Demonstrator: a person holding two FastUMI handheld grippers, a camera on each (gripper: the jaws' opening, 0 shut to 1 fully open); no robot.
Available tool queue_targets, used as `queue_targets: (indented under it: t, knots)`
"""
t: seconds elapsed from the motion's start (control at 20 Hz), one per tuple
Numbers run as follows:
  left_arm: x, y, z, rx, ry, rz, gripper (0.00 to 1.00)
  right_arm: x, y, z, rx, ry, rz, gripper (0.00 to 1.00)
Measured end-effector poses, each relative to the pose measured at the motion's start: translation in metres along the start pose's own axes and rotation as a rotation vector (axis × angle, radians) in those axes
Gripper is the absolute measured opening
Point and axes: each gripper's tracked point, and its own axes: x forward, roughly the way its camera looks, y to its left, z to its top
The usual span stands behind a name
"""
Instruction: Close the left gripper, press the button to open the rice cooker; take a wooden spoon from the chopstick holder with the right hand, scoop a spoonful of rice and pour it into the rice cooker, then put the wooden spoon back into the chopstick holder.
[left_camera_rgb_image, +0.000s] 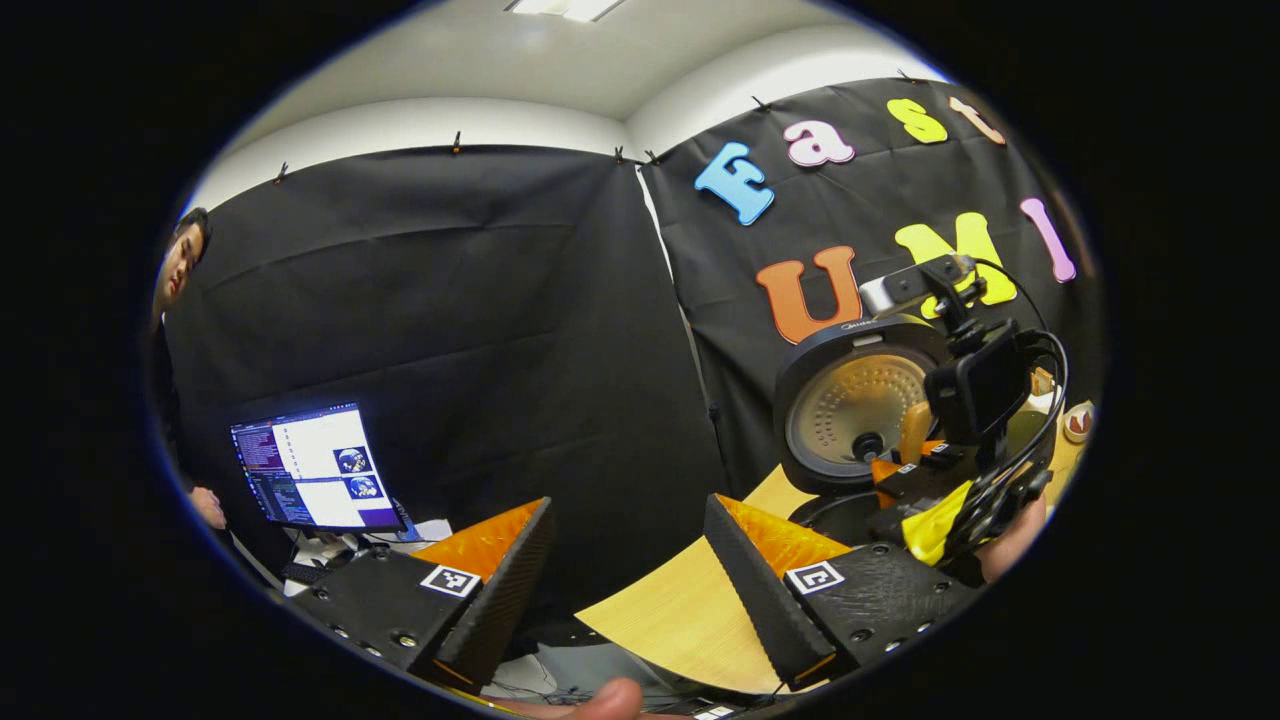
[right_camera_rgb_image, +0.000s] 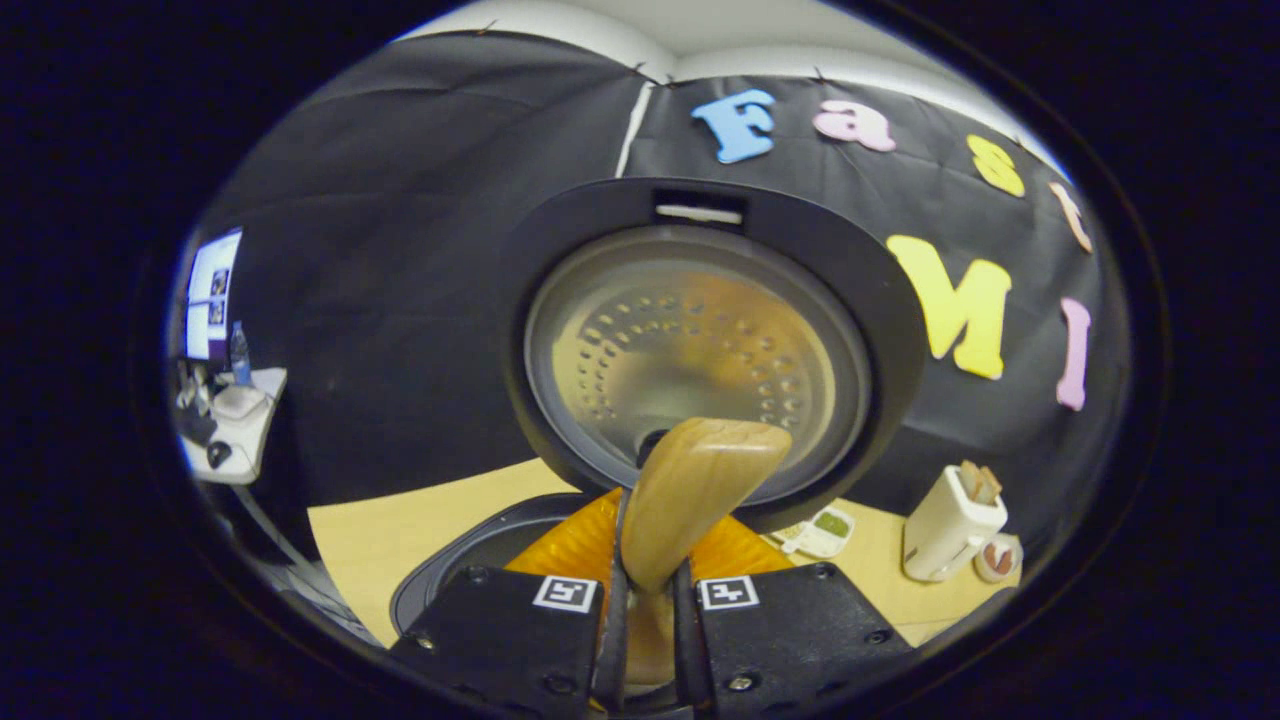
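One rice cooker (right_camera_rgb_image: 700, 330), lid up. One wooden spoon (right_camera_rgb_image: 690, 490). One white chopstick holder (right_camera_rgb_image: 950, 525). Two grippers: left gripper (left_camera_rgb_image: 625, 570), right gripper (right_camera_rgb_image: 648, 610). One laptop (left_camera_rgb_image: 315, 465). One person (left_camera_rgb_image: 180, 270).

Smooth wooden spoon (right_camera_rgb_image: 690, 490); shiny dimpled metal inside rice cooker lid (right_camera_rgb_image: 690, 350)

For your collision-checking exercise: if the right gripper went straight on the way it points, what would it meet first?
Probably the raised rice cooker lid: the wooden spoon held in the right gripper points at its inner plate and would touch first, though depth is unclear.
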Motion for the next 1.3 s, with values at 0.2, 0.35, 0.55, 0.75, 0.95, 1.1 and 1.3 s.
queue_targets:
  t: [0.2,0.35,0.55,0.75,0.95,1.1,1.3]
  knots:
    - [0.001,0.002,-0.002,0.011,0.001,0.006,0.95,0.004,0.009,-0.008,-0.141,-0.004,0.023,0.24]
    - [0.001,0.002,-0.001,0.009,-0.001,0.005,0.96,0.006,0.012,-0.011,-0.154,-0.001,0.031,0.24]
    - [0.001,0.001,0.001,0.012,0.0,0.005,0.95,0.0,0.006,-0.006,0.001,-0.005,0.083,0.24]
    - [0.002,0.003,0.004,0.012,-0.003,0.007,0.95,-0.009,-0.02,0.008,0.49,-0.002,0.137,0.24]
    - [0.001,0.0,0.006,0.016,0.0,-0.001,0.95,-0.019,-0.059,0.023,0.789,-0.015,0.155,0.24]
    - [0.0,-0.005,0.011,0.018,-0.008,-0.012,0.95,-0.028,-0.077,0.023,1.033,-0.021,0.176,0.24]
    - [-0.003,-0.015,0.022,0.036,-0.03,-0.029,0.95,-0.036,-0.113,0.017,1.194,-0.047,0.131,0.24]
